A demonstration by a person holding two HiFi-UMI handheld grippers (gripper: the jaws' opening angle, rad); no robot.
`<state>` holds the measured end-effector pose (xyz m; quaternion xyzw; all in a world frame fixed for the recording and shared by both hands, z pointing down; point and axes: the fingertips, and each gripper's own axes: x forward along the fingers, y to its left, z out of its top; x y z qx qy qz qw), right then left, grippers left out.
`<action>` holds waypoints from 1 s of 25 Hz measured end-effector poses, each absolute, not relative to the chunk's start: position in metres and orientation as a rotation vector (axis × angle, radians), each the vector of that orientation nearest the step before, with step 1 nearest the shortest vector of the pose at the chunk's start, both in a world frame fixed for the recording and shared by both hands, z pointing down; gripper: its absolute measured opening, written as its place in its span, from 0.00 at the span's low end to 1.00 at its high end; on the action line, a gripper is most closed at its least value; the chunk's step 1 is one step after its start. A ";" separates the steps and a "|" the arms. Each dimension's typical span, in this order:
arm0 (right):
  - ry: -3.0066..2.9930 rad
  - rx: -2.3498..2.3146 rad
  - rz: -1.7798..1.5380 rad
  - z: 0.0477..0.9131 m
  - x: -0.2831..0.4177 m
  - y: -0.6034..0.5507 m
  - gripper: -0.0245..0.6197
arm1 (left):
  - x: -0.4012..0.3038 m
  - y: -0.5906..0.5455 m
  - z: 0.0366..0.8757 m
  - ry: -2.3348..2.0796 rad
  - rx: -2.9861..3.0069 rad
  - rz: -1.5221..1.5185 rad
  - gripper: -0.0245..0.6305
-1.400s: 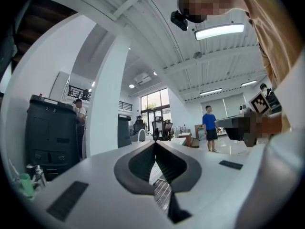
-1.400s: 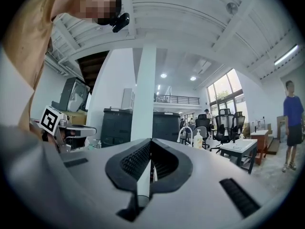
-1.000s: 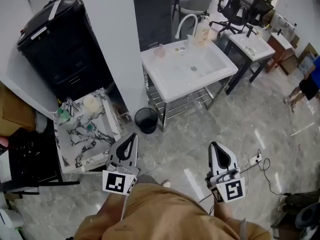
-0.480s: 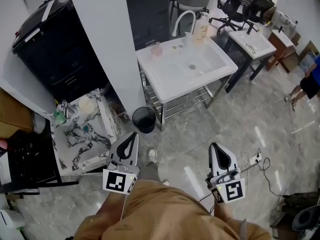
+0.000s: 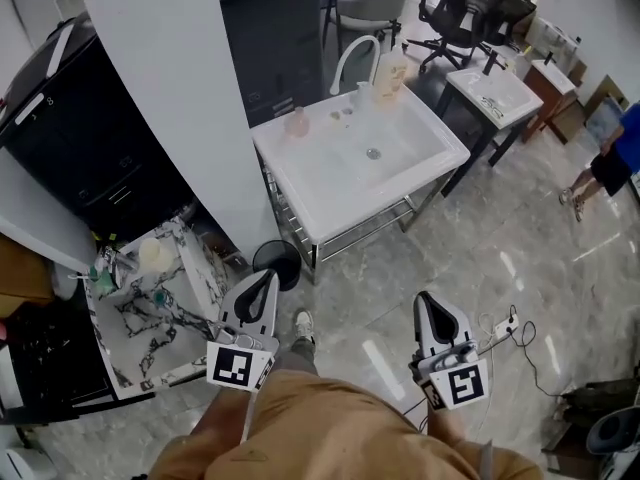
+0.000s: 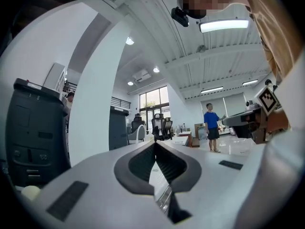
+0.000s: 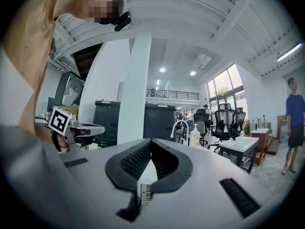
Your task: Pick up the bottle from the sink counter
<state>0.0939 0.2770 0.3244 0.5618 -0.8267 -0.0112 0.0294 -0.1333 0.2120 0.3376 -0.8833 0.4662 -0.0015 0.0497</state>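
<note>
A cream pump bottle (image 5: 388, 76) stands at the back rim of the white sink counter (image 5: 322, 186), beside the curved white faucet (image 5: 349, 56). A small pink bottle (image 5: 296, 121) stands on the counter's back left. Both grippers are held low near the person's waist, far from the sink and over the floor. My left gripper (image 5: 262, 284) is shut and empty; its tips (image 6: 155, 143) meet. My right gripper (image 5: 428, 302) is also shut with nothing held (image 7: 151, 140). In the right gripper view the pump bottle (image 7: 194, 136) and faucet (image 7: 178, 127) show far ahead.
A white pillar (image 5: 165, 88) and black cabinet (image 5: 80, 138) stand left of the sink. Below them lie a marble-patterned basin top (image 5: 135, 313) and a black bin (image 5: 275, 260). A second white sink table (image 5: 497, 92), office chairs, a floor cable (image 5: 505, 323) and a person in blue (image 5: 612, 160) are right.
The head view has moved forward: the sink, pillar and cabinet have shifted left and lower in the picture. Both grippers keep their place and stay shut.
</note>
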 end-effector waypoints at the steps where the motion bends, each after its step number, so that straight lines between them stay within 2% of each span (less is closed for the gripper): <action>1: -2.547 1.730 -0.031 0.324 0.093 0.265 0.05 | -0.133 0.199 0.338 1.418 -2.696 -0.002 0.04; 15: -2.519 1.678 -0.037 0.311 0.057 0.111 0.05 | -0.161 0.048 0.347 1.439 -2.767 0.016 0.04; 25: -2.489 1.701 -0.054 0.308 0.041 0.058 0.05 | -0.164 -0.007 0.360 1.382 -2.822 0.029 0.04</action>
